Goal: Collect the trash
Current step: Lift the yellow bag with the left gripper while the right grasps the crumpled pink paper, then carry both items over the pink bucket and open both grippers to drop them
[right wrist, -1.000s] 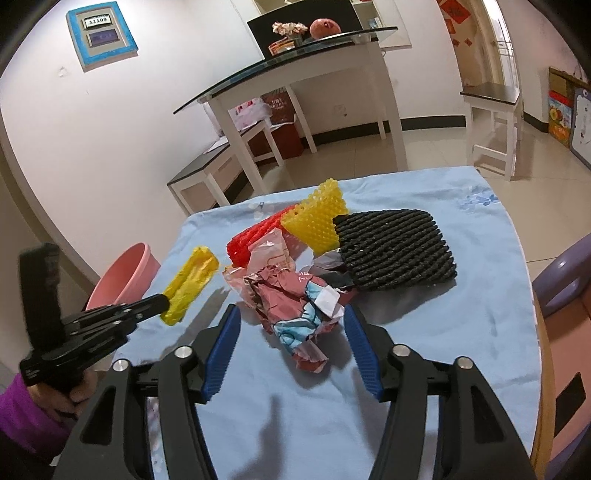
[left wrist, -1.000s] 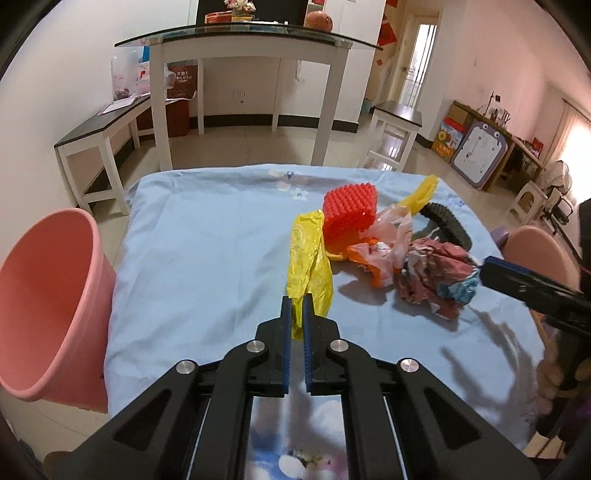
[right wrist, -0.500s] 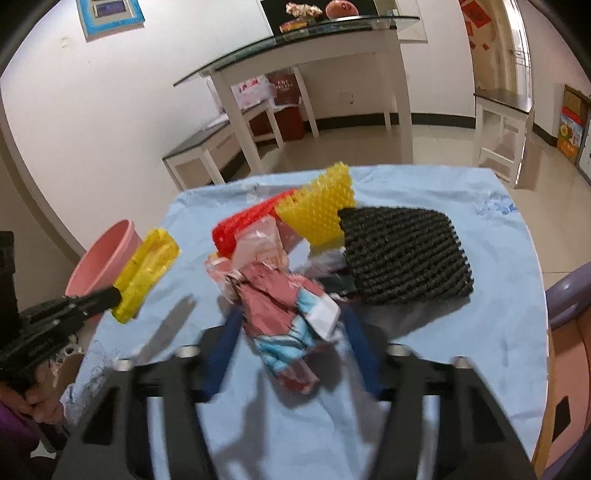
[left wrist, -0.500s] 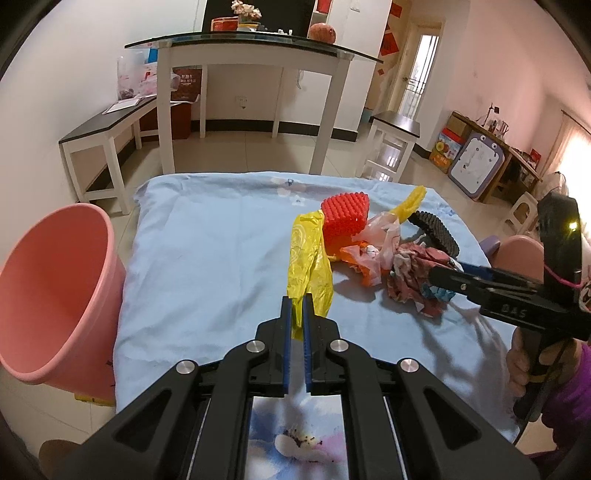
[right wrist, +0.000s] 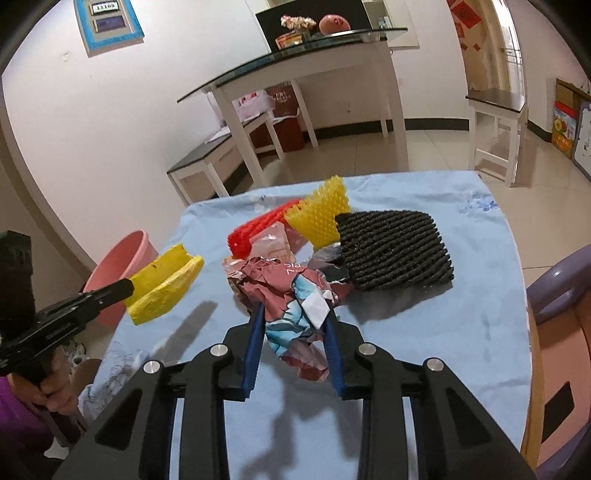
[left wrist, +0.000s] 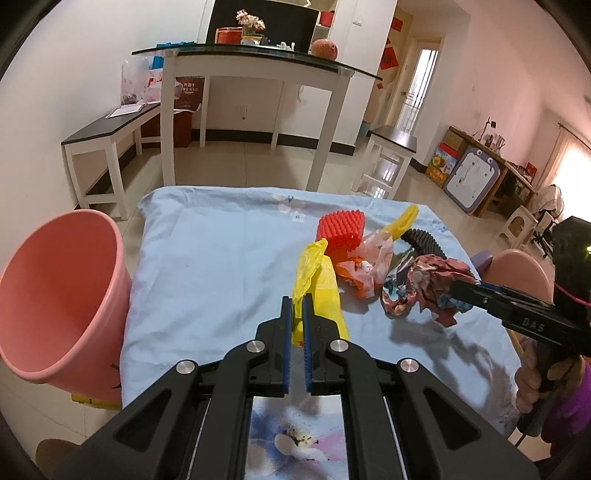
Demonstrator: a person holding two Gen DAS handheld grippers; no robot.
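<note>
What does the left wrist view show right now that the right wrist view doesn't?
Only the left wrist view shows inside the pink bin and an orange wrapper. Only the right wrist view shows the whole top of the black foam mat and a framed sign on the wall. Both show the yellow bag pinched by the left gripper, and the crumpled paper squeezed by the right gripper.

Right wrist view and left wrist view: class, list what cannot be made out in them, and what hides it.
- Pink bin, right wrist view: base hidden by the blue tablecloth.
- Silver wrapper, right wrist view: mostly under the crumpled paper.
- Black foam net, left wrist view: mostly behind the trash pile.
</note>
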